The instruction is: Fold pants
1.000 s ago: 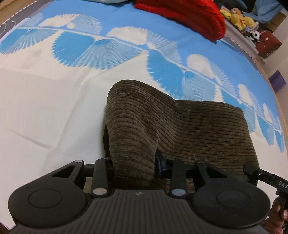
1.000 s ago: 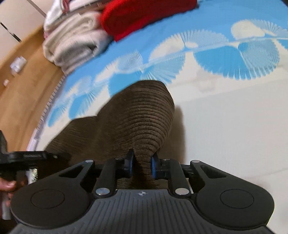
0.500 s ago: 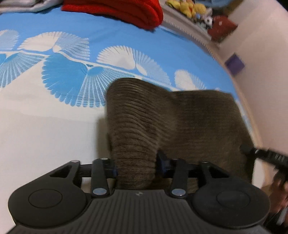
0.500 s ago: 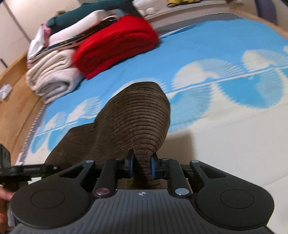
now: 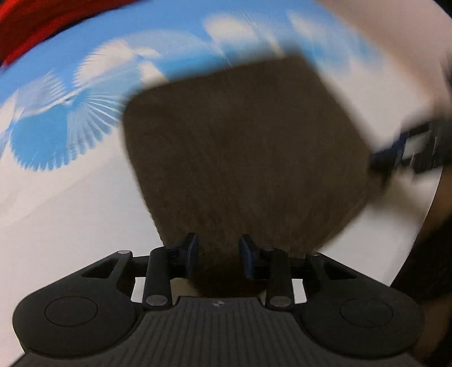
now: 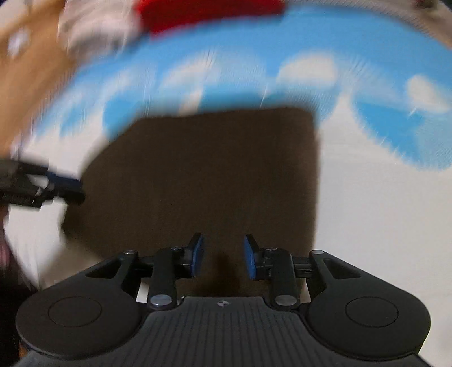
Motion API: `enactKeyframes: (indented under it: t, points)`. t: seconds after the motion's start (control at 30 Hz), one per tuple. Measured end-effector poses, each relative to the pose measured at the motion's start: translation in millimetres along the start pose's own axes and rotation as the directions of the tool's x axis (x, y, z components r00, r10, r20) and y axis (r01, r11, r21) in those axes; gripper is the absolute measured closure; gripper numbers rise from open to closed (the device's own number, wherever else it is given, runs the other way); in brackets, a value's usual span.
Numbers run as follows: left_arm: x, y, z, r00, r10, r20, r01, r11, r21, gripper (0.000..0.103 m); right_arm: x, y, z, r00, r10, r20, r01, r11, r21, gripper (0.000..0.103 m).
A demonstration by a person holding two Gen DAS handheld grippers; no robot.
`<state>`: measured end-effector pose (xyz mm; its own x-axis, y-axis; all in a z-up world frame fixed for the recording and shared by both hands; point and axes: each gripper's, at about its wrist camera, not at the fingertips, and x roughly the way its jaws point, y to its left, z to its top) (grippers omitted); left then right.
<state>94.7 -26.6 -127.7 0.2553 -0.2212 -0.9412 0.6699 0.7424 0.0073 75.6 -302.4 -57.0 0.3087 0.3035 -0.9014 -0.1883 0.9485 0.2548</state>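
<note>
**Brown pants lie folded flat on the bed**

While both pictures are blurry, the brown pants (image 5: 243, 152) show as a flat folded square on the white and blue bed cover (image 5: 56, 203). The left gripper (image 5: 218, 255) sits at the 6 o'clock edge of the pants; its jaws have just been closing, with cloth bunched between them. The right gripper (image 6: 223, 255) has just been opening, and its blue pads (image 6: 197, 255) stand apart from the cloth. A red blanket (image 6: 209, 11) lies at 12 o'clock.

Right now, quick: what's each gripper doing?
Left gripper: jaws just closing, holding the brown corduroy pants.
Right gripper: jaws just opened, gripping nothing; pants lie beneath.
</note>
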Motion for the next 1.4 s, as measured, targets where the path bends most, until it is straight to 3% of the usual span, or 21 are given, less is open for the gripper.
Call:
enactKeyframes:
  t: [0.03,0.07,0.13,0.17,0.27,0.37,0.43,0.5,0.53,0.63,0.7,0.73,0.8,0.87,0.93,0.97,1.07,1.17,1.23,1.33,1.4]
  points:
    - [4,-9,-2,1.000,0.017,-0.015,-0.016,0.998,0.062,0.066,16,3,-8,0.995,-0.020,-0.095,0.016,0.999,-0.045,0.070]
    - [3,-14,-3,0.999,0.033,-0.015,-0.031,0.995,0.098,0.066,22,8,-13,0.993,-0.039,-0.116,0.025,0.993,-0.118,0.070]
    - [0,-8,3,1.000,0.012,-0.021,-0.011,0.999,0.047,0.067,16,17,-10,0.996,-0.046,-0.078,0.029,0.978,-0.206,0.069]
    - [-4,-4,7,1.000,0.001,-0.014,-0.001,1.000,0.020,0.066,12,14,-5,0.998,-0.041,-0.055,0.030,0.982,-0.186,0.069]
    - [-24,8,21,0.993,0.021,0.116,-0.015,0.998,-0.054,0.062,2,4,17,0.997,-0.042,0.063,0.047,0.996,-0.081,0.065]
    - [-29,17,31,0.976,0.068,0.208,-0.034,0.986,-0.162,0.062,-3,-5,43,0.972,-0.101,0.212,0.092,0.994,0.052,0.052]
    - [-22,19,34,0.975,0.087,0.207,-0.048,0.981,-0.186,0.062,-2,-11,55,0.949,-0.140,0.283,0.103,0.984,0.142,0.049]
    - [-5,22,27,0.988,0.087,0.130,-0.058,0.976,-0.212,0.067,6,-15,67,0.936,-0.168,0.310,0.110,0.974,0.196,0.049]
    - [5,24,23,0.991,0.100,0.087,-0.079,0.972,-0.221,0.067,13,-17,74,0.930,-0.191,0.314,0.125,0.968,0.219,0.049]
    - [5,19,24,0.991,0.112,0.078,-0.091,0.969,-0.230,0.067,40,-28,92,0.936,-0.228,0.267,0.158,0.952,0.261,0.049]
    - [0,22,25,0.990,0.110,0.091,-0.084,0.965,-0.247,0.067,62,-30,102,0.944,-0.245,0.219,0.182,0.945,0.272,0.049]
    - [-3,22,26,0.988,0.117,0.105,-0.087,0.962,-0.257,0.067,70,-31,104,0.942,-0.266,0.204,0.207,0.940,0.270,0.042]
    - [-17,31,26,0.980,0.133,0.149,-0.087,0.955,-0.282,0.067,82,-33,110,0.939,-0.287,0.188,0.229,0.933,0.278,0.039]
    - [-24,39,26,0.974,0.122,0.191,-0.056,0.946,-0.319,0.067,85,-38,111,0.939,-0.292,0.182,0.228,0.924,0.307,0.036]
    - [-10,45,26,0.985,0.104,0.135,-0.051,0.936,-0.348,0.064,90,-38,112,0.937,-0.300,0.177,0.235,0.919,0.316,0.034]
    - [0,46,23,0.988,0.111,0.104,-0.069,0.937,-0.344,0.059,85,-39,108,0.936,-0.304,0.175,0.239,0.918,0.317,0.033]
    - [-10,44,25,0.985,0.119,0.125,-0.068,0.935,-0.349,0.056,81,-38,106,0.936,-0.307,0.173,0.239,0.913,0.330,0.031]
    - [-35,38,23,0.975,0.111,0.191,-0.047,0.949,-0.312,0.056,62,-32,100,0.930,-0.317,0.183,0.241,0.907,0.345,0.033]
    - [-43,33,16,0.975,0.038,0.220,0.019,0.967,-0.253,0.055,44,-23,92,0.935,-0.292,0.203,0.213,0.917,0.337,0.034]
    - [-27,20,1,0.993,-0.045,0.106,0.060,0.987,-0.148,0.055,19,-8,71,0.945,-0.233,0.230,0.162,0.944,0.289,0.034]
    - [-11,2,-14,0.999,0.015,0.029,-0.015,1.000,-0.015,0.050,18,3,54,0.964,-0.199,0.178,0.157,0.961,0.226,0.034]
